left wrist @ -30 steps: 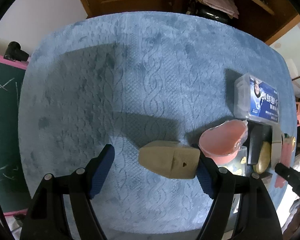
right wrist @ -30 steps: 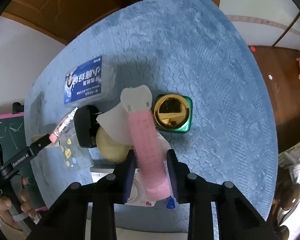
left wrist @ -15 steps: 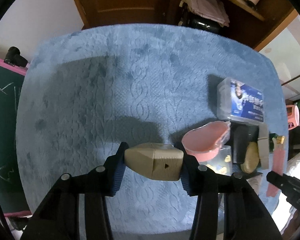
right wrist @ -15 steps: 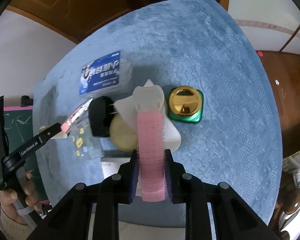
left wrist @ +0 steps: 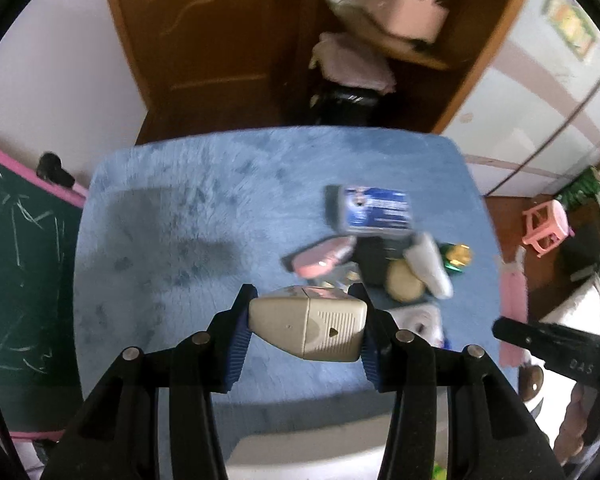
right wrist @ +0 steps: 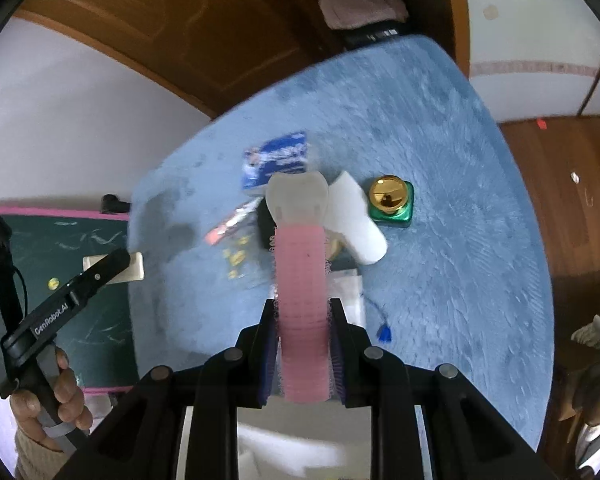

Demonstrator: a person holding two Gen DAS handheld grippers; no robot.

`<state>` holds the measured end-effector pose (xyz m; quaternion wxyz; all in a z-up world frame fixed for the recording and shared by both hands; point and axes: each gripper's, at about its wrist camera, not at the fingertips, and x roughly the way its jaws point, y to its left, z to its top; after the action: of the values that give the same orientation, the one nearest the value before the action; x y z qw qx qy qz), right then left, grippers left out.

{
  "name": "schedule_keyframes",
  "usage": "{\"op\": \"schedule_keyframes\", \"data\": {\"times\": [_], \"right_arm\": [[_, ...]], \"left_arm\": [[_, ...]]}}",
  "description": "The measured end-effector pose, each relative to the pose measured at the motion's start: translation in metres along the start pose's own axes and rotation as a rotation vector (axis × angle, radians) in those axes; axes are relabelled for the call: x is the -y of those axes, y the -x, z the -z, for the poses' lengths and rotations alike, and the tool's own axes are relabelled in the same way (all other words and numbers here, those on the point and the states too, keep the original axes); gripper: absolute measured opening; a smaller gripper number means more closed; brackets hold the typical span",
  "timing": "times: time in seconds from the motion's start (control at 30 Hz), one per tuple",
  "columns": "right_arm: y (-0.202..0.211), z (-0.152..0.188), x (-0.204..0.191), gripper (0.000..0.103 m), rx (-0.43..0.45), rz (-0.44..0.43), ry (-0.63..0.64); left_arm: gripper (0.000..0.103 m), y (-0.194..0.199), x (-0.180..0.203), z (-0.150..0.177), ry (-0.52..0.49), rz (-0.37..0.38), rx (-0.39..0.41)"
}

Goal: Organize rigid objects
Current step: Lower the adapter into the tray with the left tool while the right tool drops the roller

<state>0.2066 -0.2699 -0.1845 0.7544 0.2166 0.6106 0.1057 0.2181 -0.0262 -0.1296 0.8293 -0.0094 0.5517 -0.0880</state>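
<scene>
My left gripper [left wrist: 304,320] is shut on a beige plastic plug-like block [left wrist: 306,326], held crosswise between the blue pads well above the blue blanket-covered table [left wrist: 180,240]. My right gripper [right wrist: 302,336] is shut on a pink hair roller [right wrist: 302,280] with a pale clear head [right wrist: 298,196], which points away from me and is lifted off the pile. The roller [left wrist: 512,292] also shows at the right edge of the left wrist view. In the right wrist view a hand [right wrist: 56,392] carries the left gripper at the far left.
A pile remains on the table's right part: a blue-labelled clear box [left wrist: 376,210], a pink shell case [left wrist: 324,258], a black box [left wrist: 370,264], a round beige tin [left wrist: 404,286], a white tube [right wrist: 356,216] and a gold-capped green bottle [right wrist: 392,202]. A white bin [left wrist: 300,456] lies below.
The left jaws closed on the beige block and lifted it. The right jaws tightened on the pink roller and raised it off the pile. Both views now sit higher above the table.
</scene>
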Motion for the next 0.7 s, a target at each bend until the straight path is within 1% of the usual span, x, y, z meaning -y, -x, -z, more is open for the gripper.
{"op": "schedule_keyframes", "data": {"times": [0.13, 0.23, 0.37, 0.43, 0.5, 0.7], "right_arm": [[0.034, 0.025, -0.022, 0.024, 0.049, -0.014, 0.071], [0.056, 0.049, -0.038, 0.024, 0.080, -0.020, 0.129], [0.082, 0.089, -0.055, 0.024, 0.114, 0.003, 0.223], [0.090, 0.109, -0.060, 0.024, 0.126, 0.022, 0.267], [0.092, 0.129, -0.064, 0.024, 0.124, 0.045, 0.299], [0.079, 0.170, -0.065, 0.024, 0.080, 0.089, 0.349]], "left_arm": [[0.050, 0.043, 0.017, 0.024, -0.046, 0.028, 0.045], [0.050, 0.064, 0.030, 0.043, -0.073, 0.049, 0.053], [0.050, 0.088, 0.045, 0.070, -0.103, 0.049, 0.058], [0.050, 0.094, 0.051, 0.082, -0.114, 0.043, 0.056], [0.050, 0.096, 0.056, 0.095, -0.128, 0.021, 0.053], [0.050, 0.078, 0.060, 0.133, -0.112, -0.013, -0.024]]}}
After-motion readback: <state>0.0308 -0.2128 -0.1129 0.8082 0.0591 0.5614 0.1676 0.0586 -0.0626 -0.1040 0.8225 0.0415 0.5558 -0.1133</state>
